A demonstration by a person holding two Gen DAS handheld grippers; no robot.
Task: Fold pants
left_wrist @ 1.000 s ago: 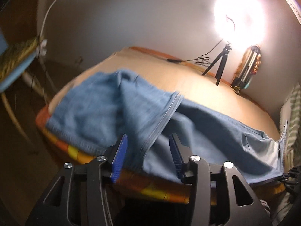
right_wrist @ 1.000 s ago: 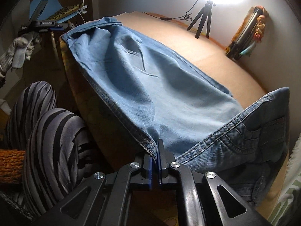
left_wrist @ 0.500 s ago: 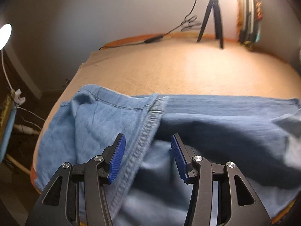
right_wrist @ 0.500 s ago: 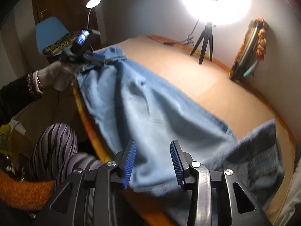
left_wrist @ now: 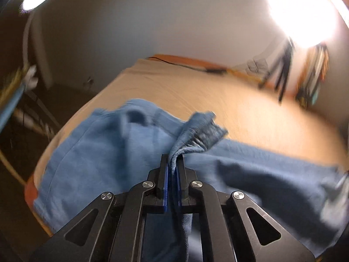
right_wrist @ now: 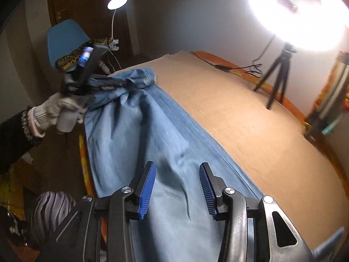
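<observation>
Light blue denim pants (left_wrist: pixel 104 152) lie stretched along the near edge of a tan bed (left_wrist: pixel 250 118). My left gripper (left_wrist: pixel 172 163) is shut on a bunched fold of the leg hem, which stands up between its blue pads. In the right wrist view a gloved hand (right_wrist: pixel 54 109) holds that left gripper (right_wrist: pixel 128 83) at the far leg end of the pants (right_wrist: pixel 152 135). My right gripper (right_wrist: pixel 177 187) hovers over the middle of the leg. Its jaws are opening, and the fabric lies below them, not pinched.
A ring light on a tripod (right_wrist: pixel 279 76) stands at the bed's far side, with a cable (right_wrist: pixel 229 67) trailing from it. A blue chair (right_wrist: pixel 63 39) and a desk lamp (right_wrist: pixel 117 2) stand beyond the bed's left end. A striped knee (right_wrist: pixel 50 214) is by the near edge.
My left gripper has closed on the leg hem and bunched it up. My right gripper has let go of the pants' edge, opened, and moved along the leg.
</observation>
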